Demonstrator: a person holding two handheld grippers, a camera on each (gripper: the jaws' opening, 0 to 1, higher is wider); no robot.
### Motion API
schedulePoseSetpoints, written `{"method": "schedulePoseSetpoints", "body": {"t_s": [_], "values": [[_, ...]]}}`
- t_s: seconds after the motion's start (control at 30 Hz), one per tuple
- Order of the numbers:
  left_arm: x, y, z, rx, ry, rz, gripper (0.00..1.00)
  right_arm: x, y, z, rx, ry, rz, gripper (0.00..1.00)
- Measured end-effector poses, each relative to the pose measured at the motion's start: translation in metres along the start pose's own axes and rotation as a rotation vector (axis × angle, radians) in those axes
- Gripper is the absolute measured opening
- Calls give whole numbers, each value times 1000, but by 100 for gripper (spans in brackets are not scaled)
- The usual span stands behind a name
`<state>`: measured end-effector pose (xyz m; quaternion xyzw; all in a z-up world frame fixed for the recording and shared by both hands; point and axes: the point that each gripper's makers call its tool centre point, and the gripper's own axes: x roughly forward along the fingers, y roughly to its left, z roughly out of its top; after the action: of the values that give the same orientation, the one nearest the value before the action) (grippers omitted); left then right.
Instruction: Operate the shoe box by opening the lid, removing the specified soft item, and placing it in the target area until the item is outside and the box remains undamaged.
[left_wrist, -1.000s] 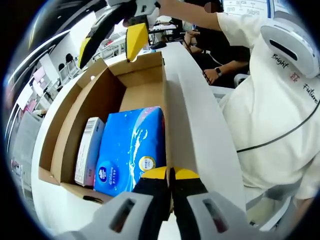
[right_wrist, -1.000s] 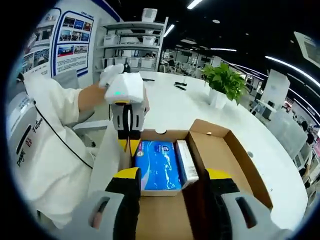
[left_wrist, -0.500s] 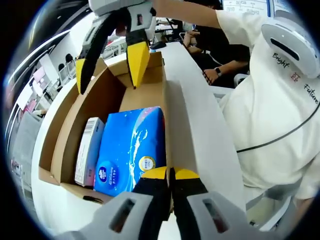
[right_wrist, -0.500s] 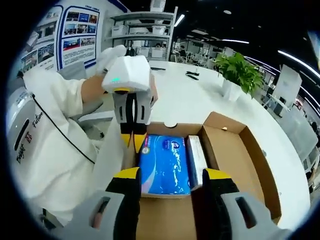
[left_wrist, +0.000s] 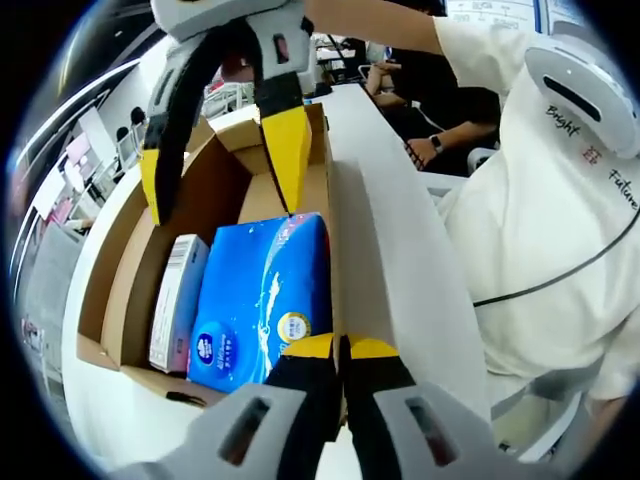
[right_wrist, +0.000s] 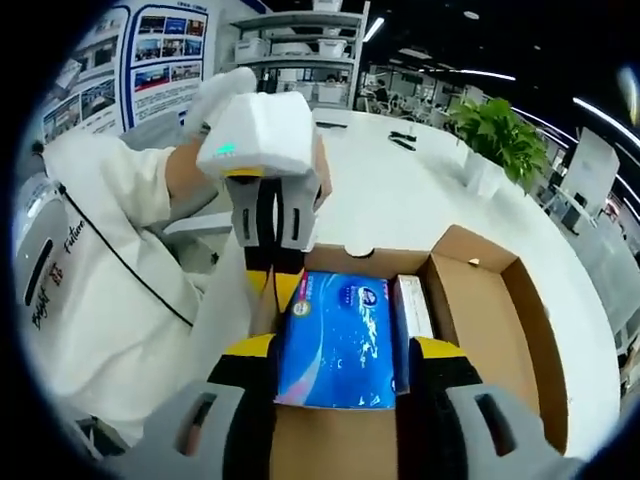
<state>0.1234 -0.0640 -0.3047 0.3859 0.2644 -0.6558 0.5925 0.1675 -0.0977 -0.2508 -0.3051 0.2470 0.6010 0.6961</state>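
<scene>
We find the blue tissue pack (left_wrist: 262, 300) lying flat in the open shoe box (left_wrist: 140, 260), at the centre of the left gripper view and at lower centre in the right gripper view, tight against the box wall on one side and touching a slim white carton (left_wrist: 178, 300) on the other. Our right tongs (right_wrist: 335, 350) are spread, straddling the pack. Our left tongs (left_wrist: 340, 346), pressed together, pinch the lid flap (left_wrist: 390, 270) at the box edge. We judge the risks to be a tip catching the cardboard wall or dragging the carton out too, since the pack sits so snugly. Beyond the pack the box floor is bare, and the white worktop (right_wrist: 400, 200) offers open room.
</scene>
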Motion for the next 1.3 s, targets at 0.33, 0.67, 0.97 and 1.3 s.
{"method": "schedulePoseSetpoints", "body": {"t_s": [0.33, 0.67, 0.97, 1.3], "values": [[0, 0, 0, -4, 0, 1, 1, 28, -3, -12, -3, 77, 34, 54], [0, 1, -1, -4, 2, 2, 1, 29, -2, -22, 14, 122, 65, 55], [0, 1, 0, -4, 3, 5, 1, 47, 5, -28, 13, 157, 101, 63], [0, 1, 0, -3, 1, 5, 1, 49, 2, -29, 46, 207, 105, 61]]}}
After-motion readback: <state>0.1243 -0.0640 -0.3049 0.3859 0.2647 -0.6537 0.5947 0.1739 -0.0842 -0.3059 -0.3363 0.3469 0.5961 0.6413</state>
